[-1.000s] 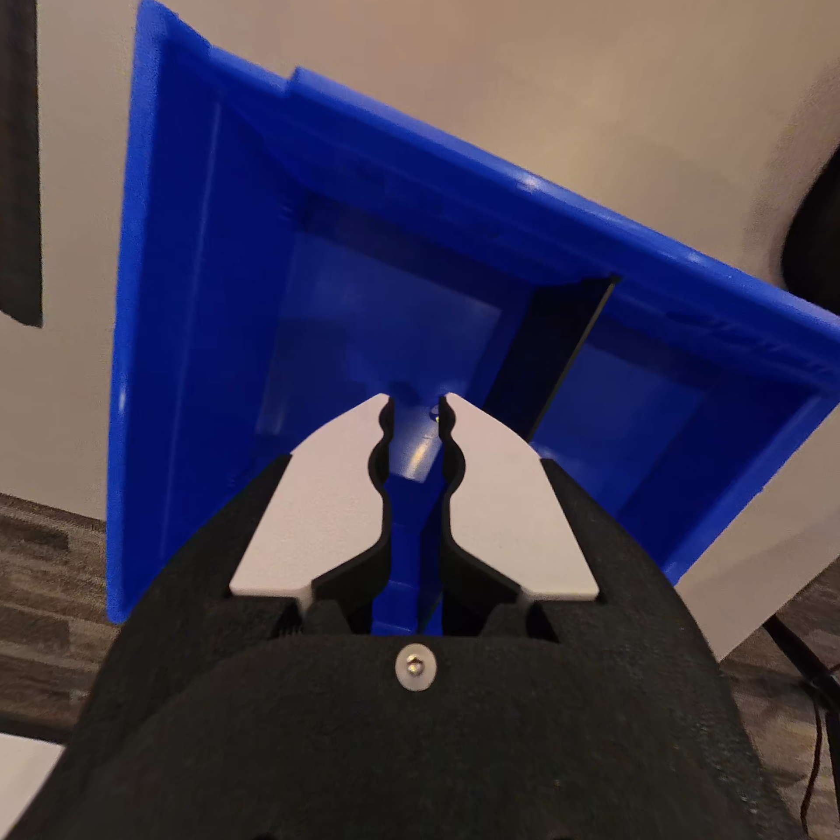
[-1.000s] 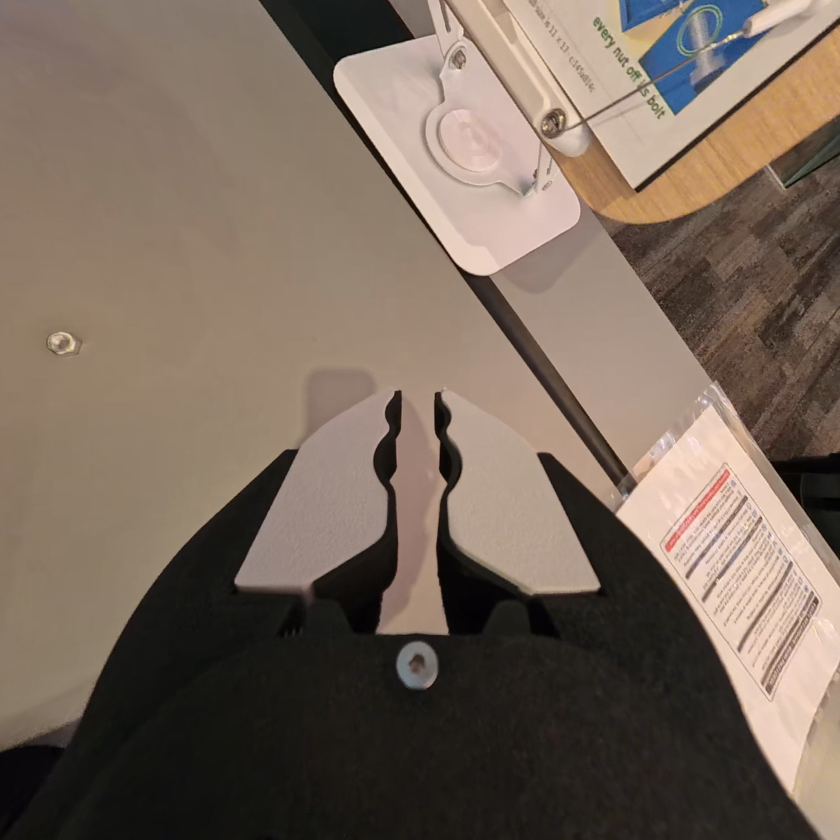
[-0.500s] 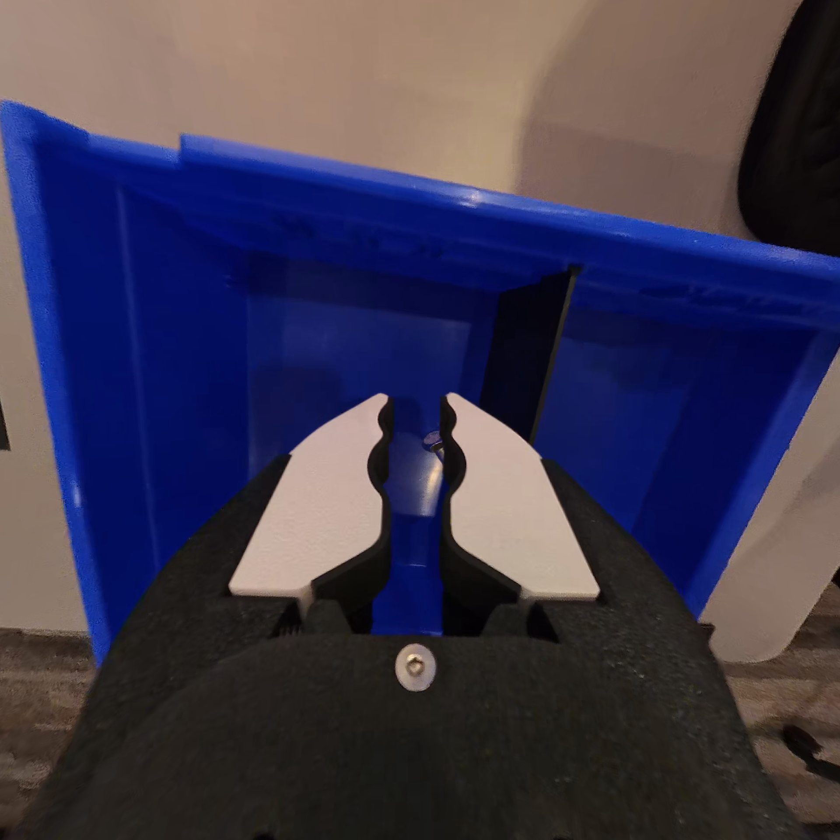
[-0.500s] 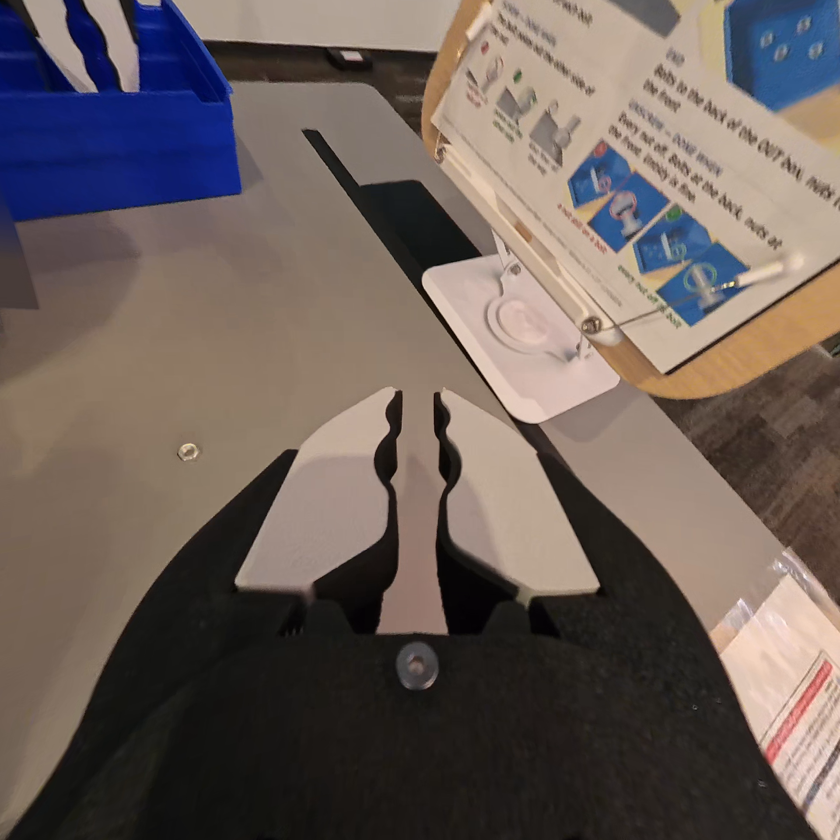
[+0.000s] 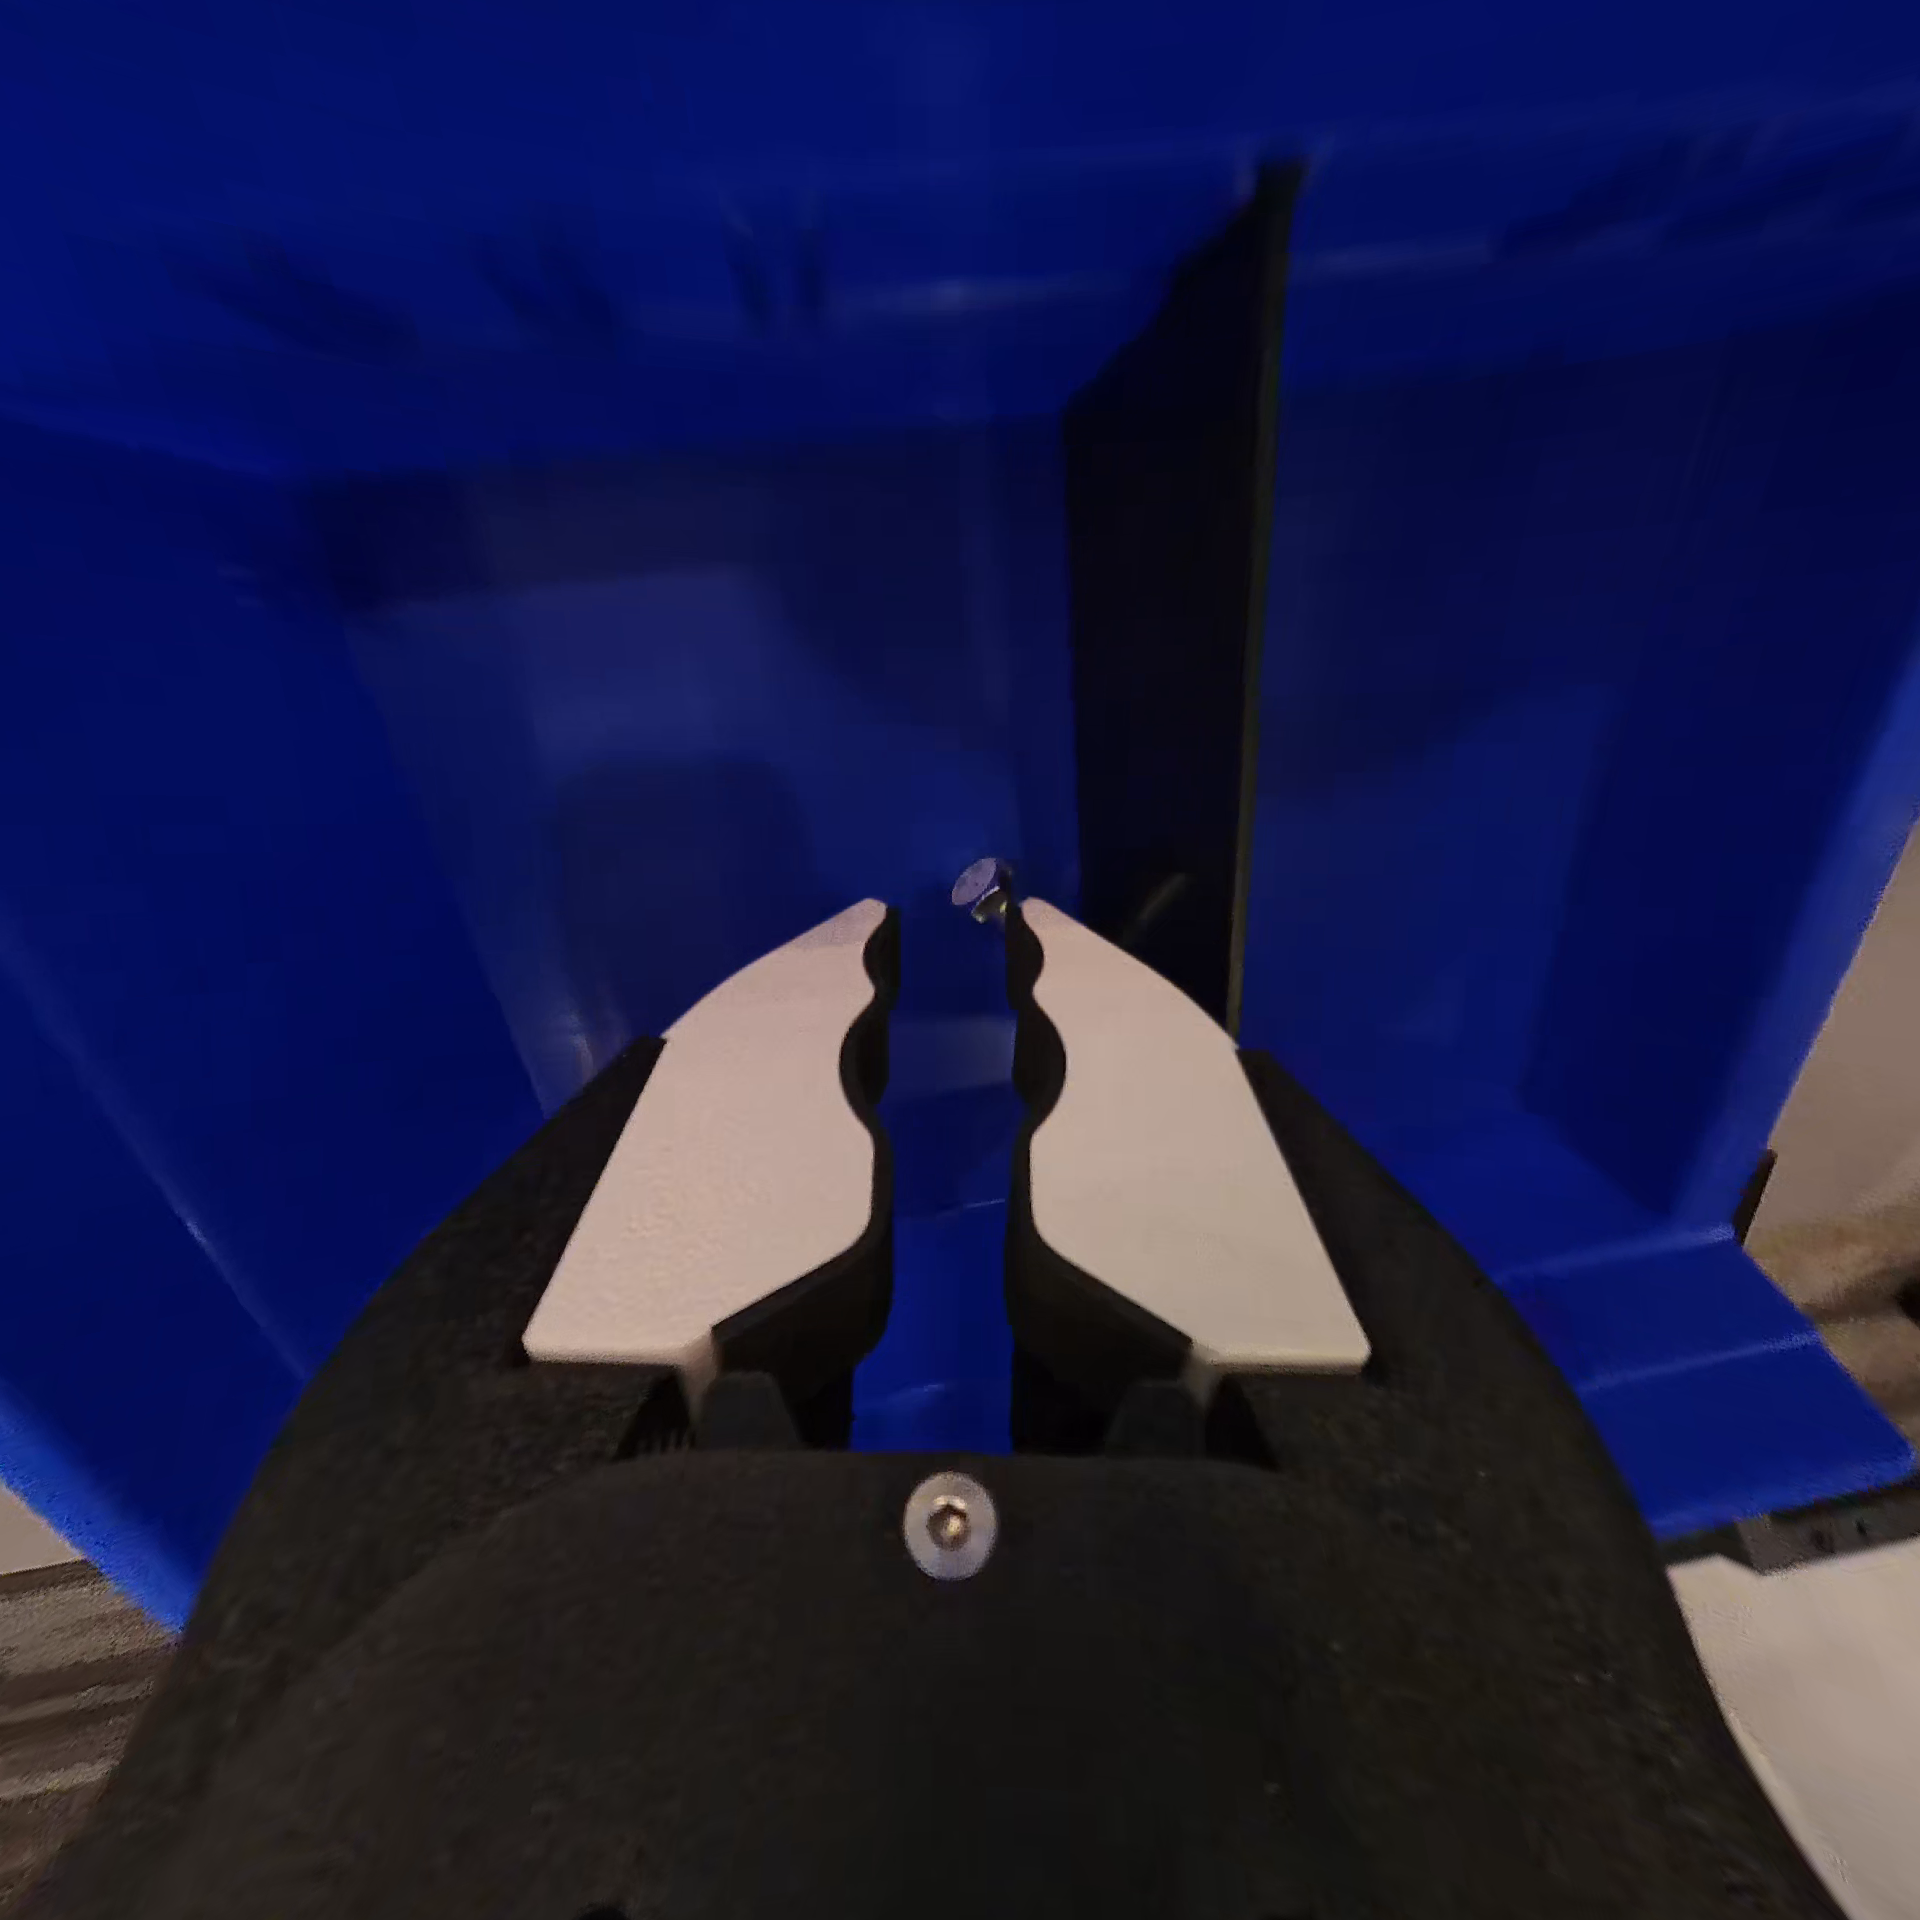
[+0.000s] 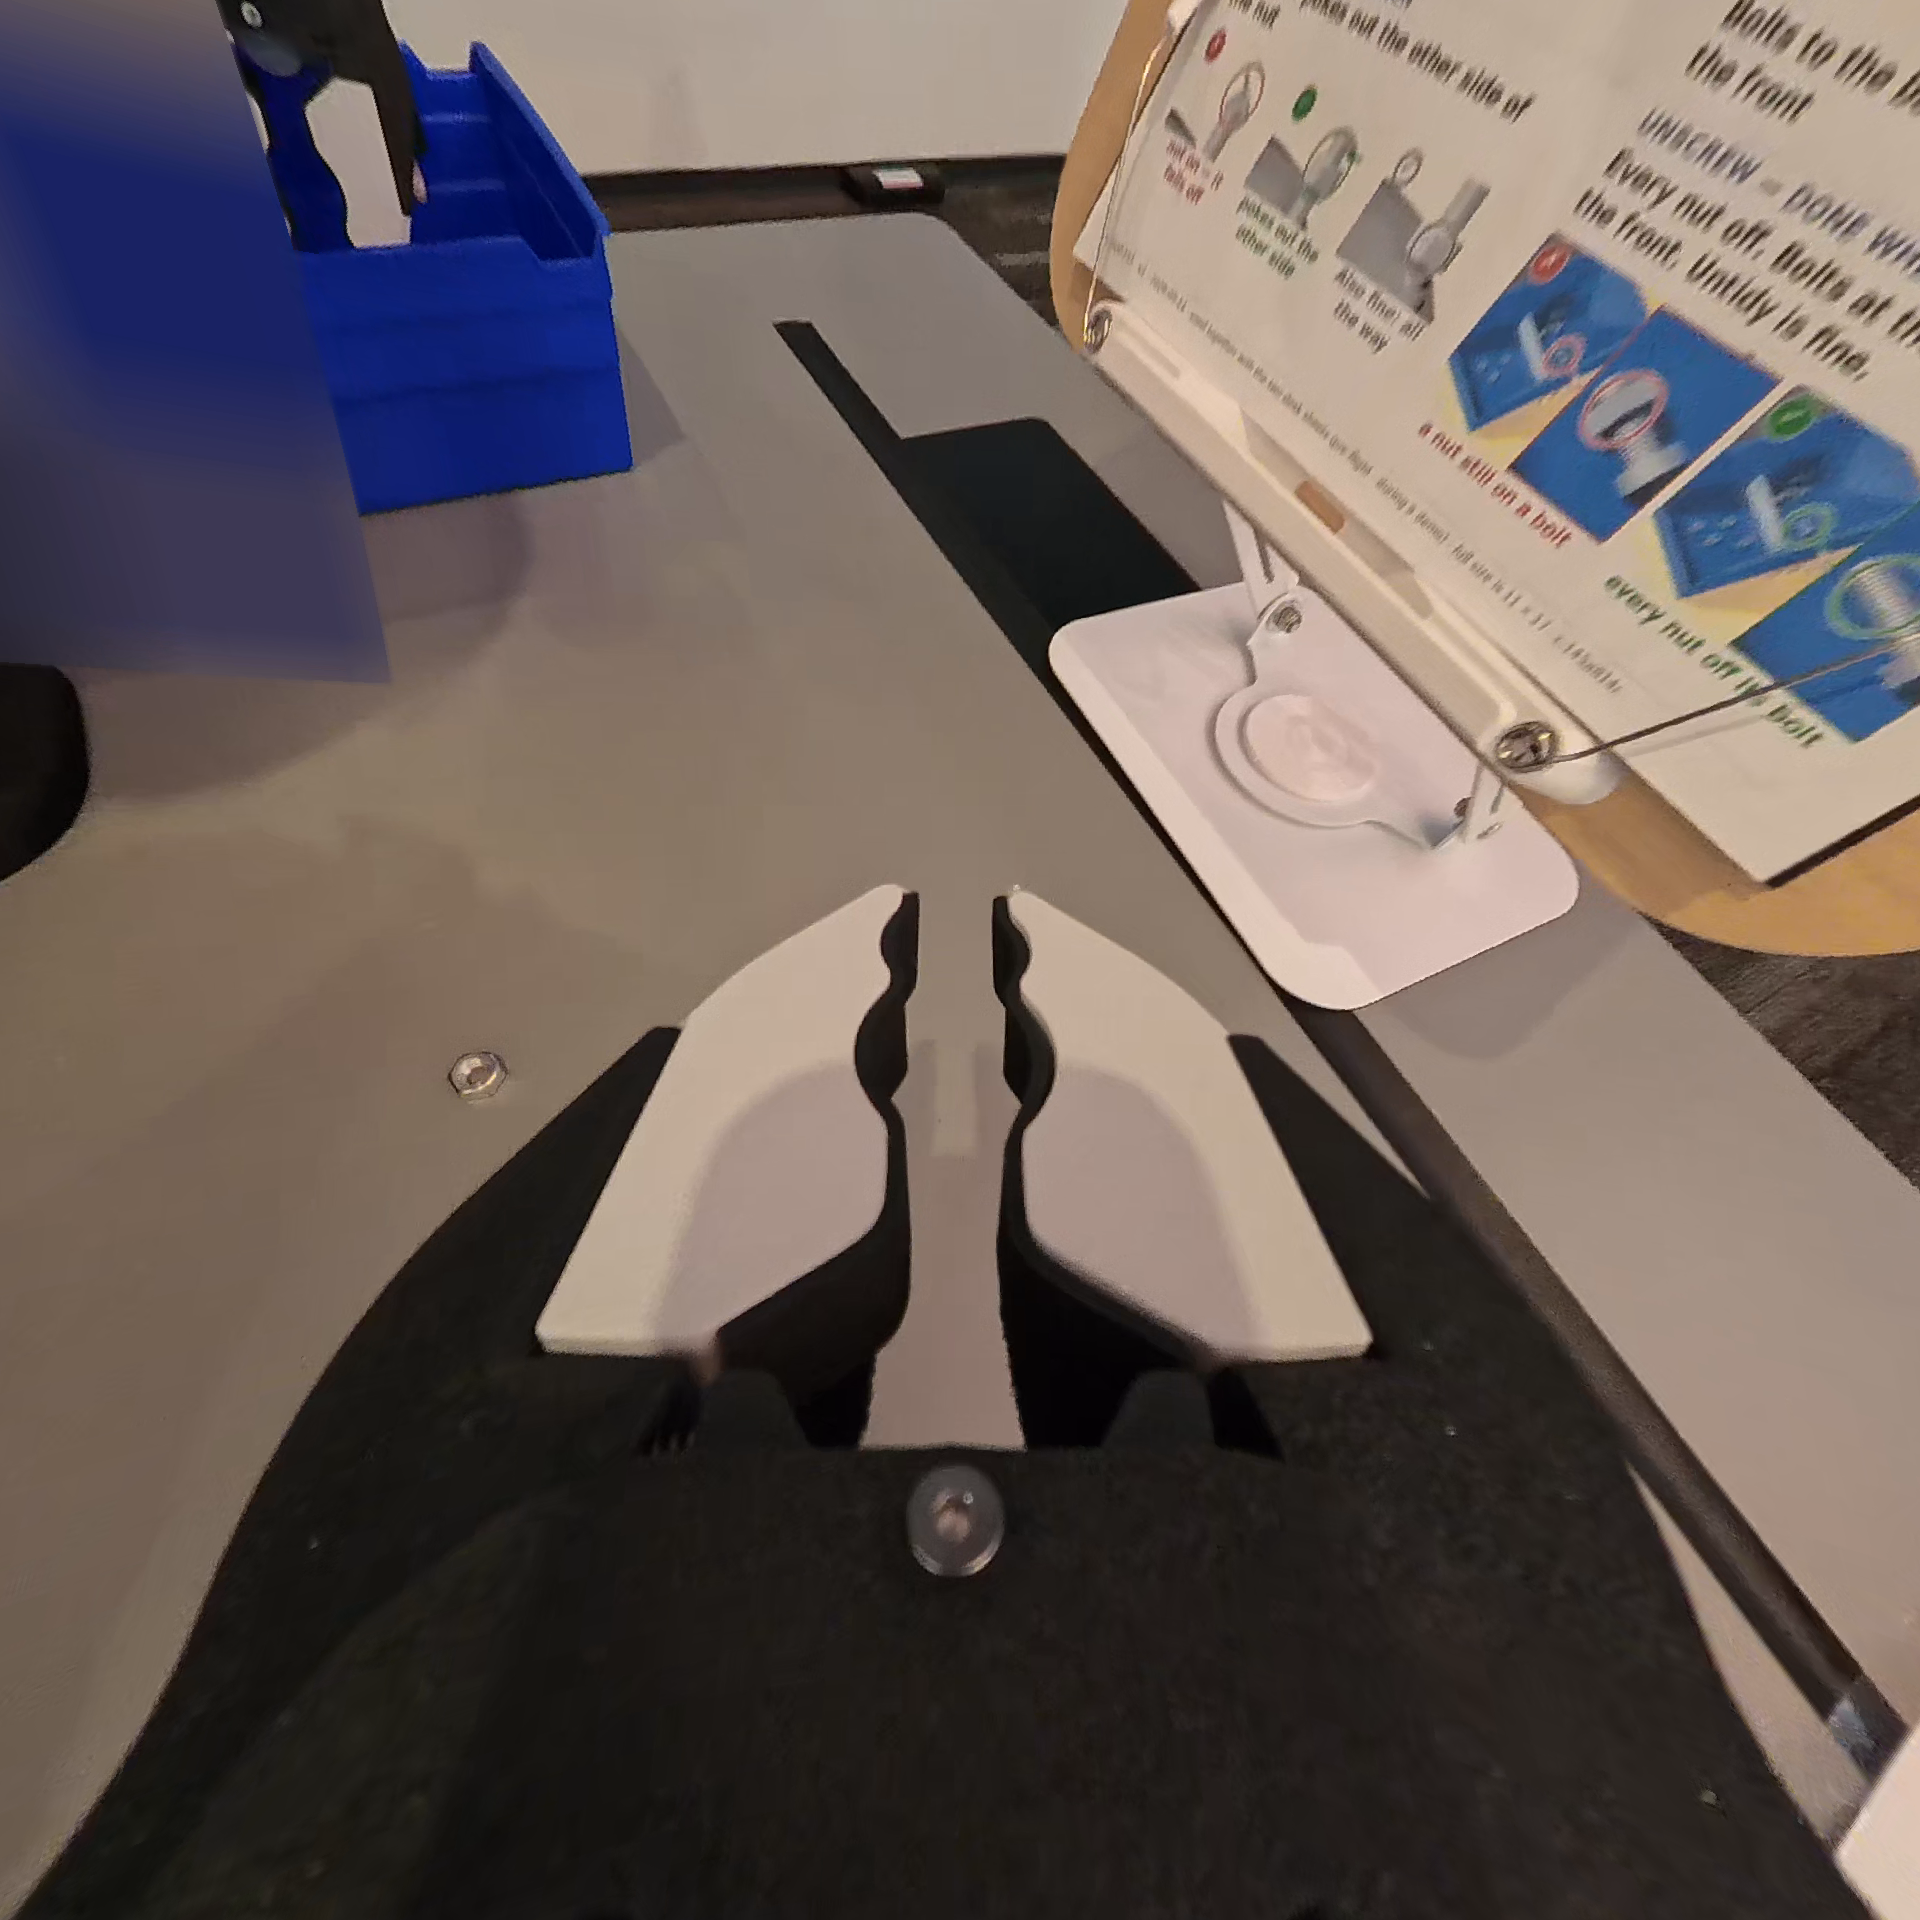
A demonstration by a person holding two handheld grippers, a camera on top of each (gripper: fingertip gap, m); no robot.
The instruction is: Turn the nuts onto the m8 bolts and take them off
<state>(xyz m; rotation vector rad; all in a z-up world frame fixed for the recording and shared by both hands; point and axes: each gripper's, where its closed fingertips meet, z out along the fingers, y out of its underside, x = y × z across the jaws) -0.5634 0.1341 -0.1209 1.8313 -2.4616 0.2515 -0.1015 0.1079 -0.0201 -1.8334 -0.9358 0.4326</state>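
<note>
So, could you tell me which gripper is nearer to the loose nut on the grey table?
Right. The right gripper hovers just beside the nut; the left gripper is far off, inside the blue bin.

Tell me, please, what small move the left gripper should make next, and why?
Probably ease the left gripper slightly forward and to its right, then close. Its jaws stand open inside the blue bin, and the small bolt lies just past the right fingertip, near the black divider, not yet centred in the gap.

A bolt (image 5: 982, 891), seemingly, lies in the bin (image 5: 416, 831) beside its divider (image 5: 1174, 623); a nut (image 6: 477, 1074) lies on the table (image 6: 623, 779).
</note>
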